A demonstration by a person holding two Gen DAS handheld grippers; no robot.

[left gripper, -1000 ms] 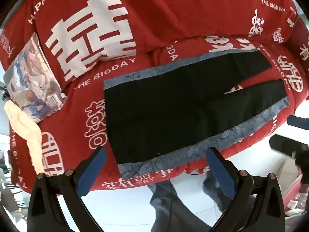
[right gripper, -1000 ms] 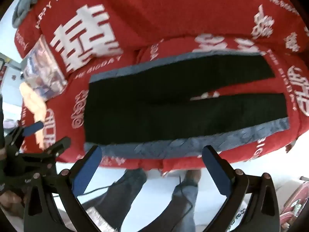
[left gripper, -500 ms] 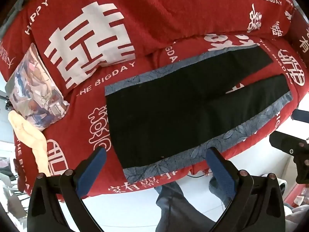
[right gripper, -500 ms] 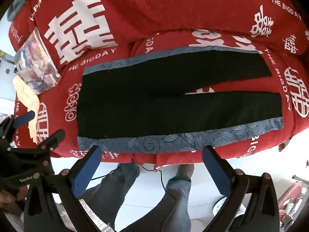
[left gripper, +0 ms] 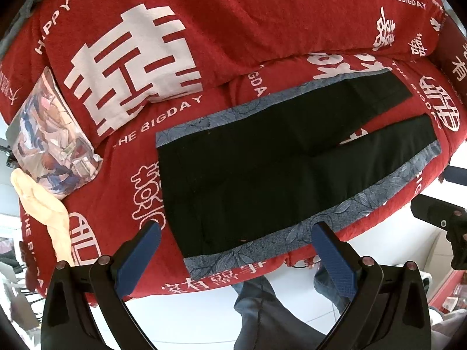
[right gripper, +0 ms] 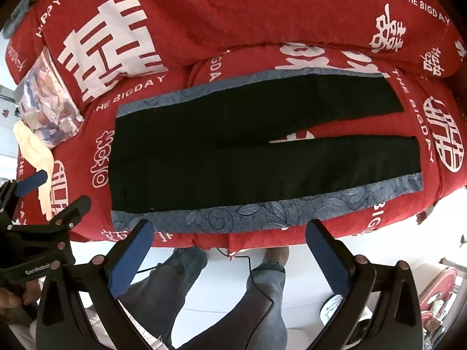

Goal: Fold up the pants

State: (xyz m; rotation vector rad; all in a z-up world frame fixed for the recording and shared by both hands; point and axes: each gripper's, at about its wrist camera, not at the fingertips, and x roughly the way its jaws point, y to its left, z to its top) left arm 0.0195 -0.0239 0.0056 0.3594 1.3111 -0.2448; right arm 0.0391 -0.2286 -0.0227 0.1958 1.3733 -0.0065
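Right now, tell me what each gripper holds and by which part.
Nothing is held. The left gripper and right gripper are both open above the flat black pants with blue patterned side bands.

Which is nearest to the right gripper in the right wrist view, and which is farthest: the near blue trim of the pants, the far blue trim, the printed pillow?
From the right gripper:
1. Near blue trim, just ahead of the fingertips.
2. Far blue trim, across the black pants.
3. Printed pillow, far left.
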